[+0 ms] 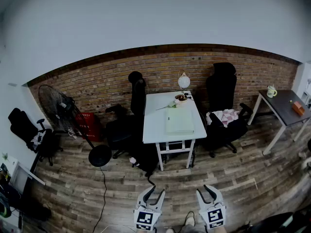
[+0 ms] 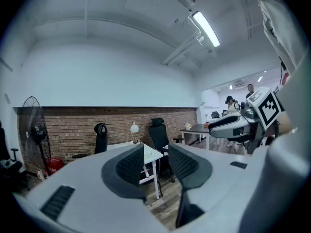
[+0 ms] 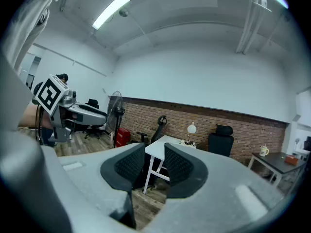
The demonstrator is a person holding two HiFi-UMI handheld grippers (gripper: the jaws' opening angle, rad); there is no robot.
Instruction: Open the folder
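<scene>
I am holding the left gripper (image 1: 154, 193) and right gripper (image 1: 204, 192) at bottom centre, fingers released and empty. The folder (image 1: 180, 121) is lying on the white surface (image 1: 158, 116) mid-frame, well apart, so I am planning a square approach to its cover edge.

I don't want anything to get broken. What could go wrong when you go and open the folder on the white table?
The folder lies just in front of a small bowl and a lamp on the white table; a swung-open cover might knock them. A black cable runs over the floor near the way there, so a foot could catch it.
</scene>
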